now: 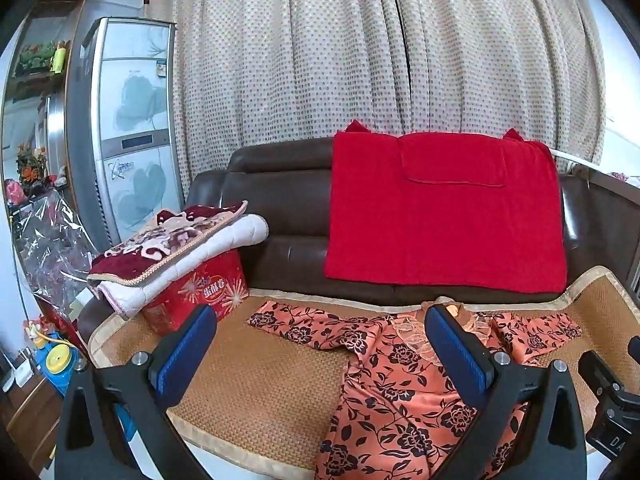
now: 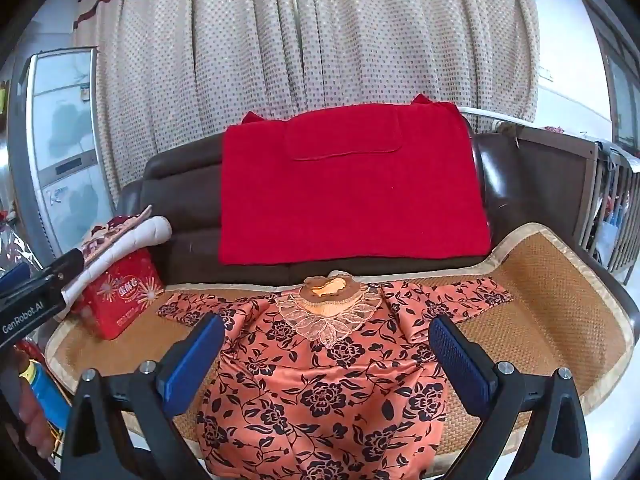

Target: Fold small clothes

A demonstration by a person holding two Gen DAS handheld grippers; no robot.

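Observation:
An orange garment with black flowers (image 2: 328, 384) lies flat on a woven mat (image 2: 552, 320) on a brown sofa seat, lace collar (image 2: 328, 312) toward the backrest, both sleeves spread out. It also shows in the left wrist view (image 1: 392, 392). My right gripper (image 2: 326, 344) is open and empty, hovering above the garment's chest. My left gripper (image 1: 320, 336) is open and empty, above the mat to the left of the garment body, near the left sleeve (image 1: 296, 324). The left gripper's body shows at the left edge of the right wrist view (image 2: 36, 296).
A red tin box (image 1: 200, 296) with folded blankets (image 1: 176, 248) on top stands at the mat's left end. A red towel (image 2: 352, 188) hangs over the sofa backrest. A spotted curtain (image 2: 312, 48) hangs behind. A tall appliance (image 1: 128, 128) stands left.

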